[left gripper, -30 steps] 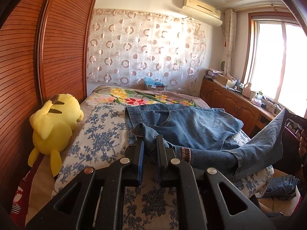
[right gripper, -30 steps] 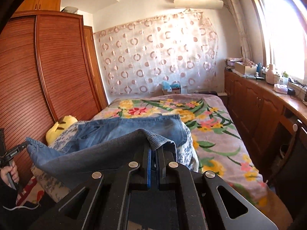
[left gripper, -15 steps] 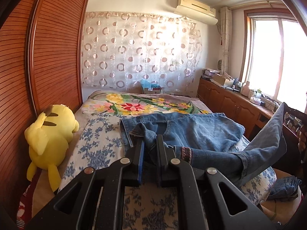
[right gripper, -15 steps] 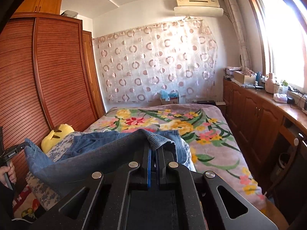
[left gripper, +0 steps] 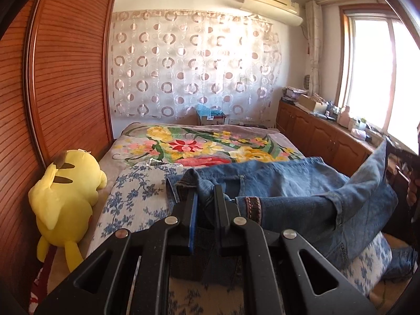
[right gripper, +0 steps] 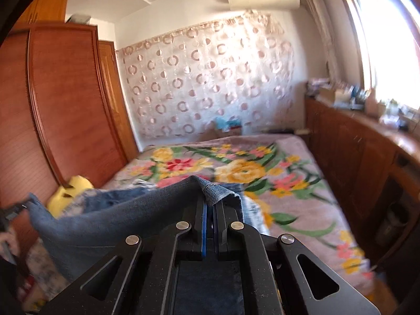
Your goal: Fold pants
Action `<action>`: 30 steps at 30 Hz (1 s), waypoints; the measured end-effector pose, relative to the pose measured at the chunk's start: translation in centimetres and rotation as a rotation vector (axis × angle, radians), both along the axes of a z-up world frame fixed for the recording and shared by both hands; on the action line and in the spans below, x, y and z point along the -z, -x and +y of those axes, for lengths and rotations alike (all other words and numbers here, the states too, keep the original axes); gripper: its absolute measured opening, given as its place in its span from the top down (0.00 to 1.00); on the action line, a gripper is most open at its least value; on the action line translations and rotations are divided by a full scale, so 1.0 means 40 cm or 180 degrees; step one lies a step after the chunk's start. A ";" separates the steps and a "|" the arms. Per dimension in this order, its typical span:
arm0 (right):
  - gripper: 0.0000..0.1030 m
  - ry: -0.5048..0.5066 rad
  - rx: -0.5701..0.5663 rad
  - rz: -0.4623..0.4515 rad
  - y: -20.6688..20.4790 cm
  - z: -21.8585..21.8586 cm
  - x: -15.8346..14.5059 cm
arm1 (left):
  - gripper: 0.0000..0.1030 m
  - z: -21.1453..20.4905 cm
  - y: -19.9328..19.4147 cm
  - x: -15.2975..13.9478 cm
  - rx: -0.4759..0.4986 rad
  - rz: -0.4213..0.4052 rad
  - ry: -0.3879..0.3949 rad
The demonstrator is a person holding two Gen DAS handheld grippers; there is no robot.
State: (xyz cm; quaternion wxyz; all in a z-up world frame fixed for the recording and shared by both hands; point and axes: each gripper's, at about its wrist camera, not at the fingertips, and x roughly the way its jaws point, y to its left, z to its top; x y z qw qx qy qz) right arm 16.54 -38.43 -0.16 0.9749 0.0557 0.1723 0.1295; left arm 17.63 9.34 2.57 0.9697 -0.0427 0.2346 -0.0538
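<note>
My left hand-held gripper (left gripper: 203,204) is matte black, with two flat upright fingers; the left finger carries a blue pad along its inner face. Four round silver screws sit across its angular black linkage, which has triangular cut-outs on both sides. My right hand-held gripper (right gripper: 210,207) has the same build: black frame, blue pad, four silver screws, triangular openings.

A home bedroom: a bed (left gripper: 183,144) with a floral bedspread fills the centre, a louvred wooden wardrobe (left gripper: 71,78) stands at left, and an air conditioner (left gripper: 271,6) hangs upper right above a curtain (left gripper: 194,71).
</note>
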 end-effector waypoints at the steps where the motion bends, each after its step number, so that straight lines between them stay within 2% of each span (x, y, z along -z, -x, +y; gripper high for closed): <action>1: 0.97 -0.0085 -0.0001 0.0033 -0.021 -0.012 -0.002 | 0.89 0.001 -0.019 0.001 0.0003 0.0016 0.0039; 6: 0.97 -0.0042 0.0078 0.0036 -0.090 -0.023 -0.016 | 0.89 -0.015 -0.103 -0.005 -0.0004 0.0032 -0.0035; 15: 0.97 0.0140 0.0105 0.0027 -0.200 0.021 -0.022 | 0.89 -0.024 -0.254 -0.010 -0.0021 0.0115 -0.0167; 22: 0.97 0.0271 0.0208 0.0195 -0.296 0.051 0.004 | 0.89 -0.031 -0.348 0.034 -0.0035 0.0283 -0.0225; 30: 0.97 0.0351 0.0239 0.0331 -0.383 0.089 -0.004 | 0.89 -0.027 -0.426 0.078 -0.0057 0.0438 -0.0220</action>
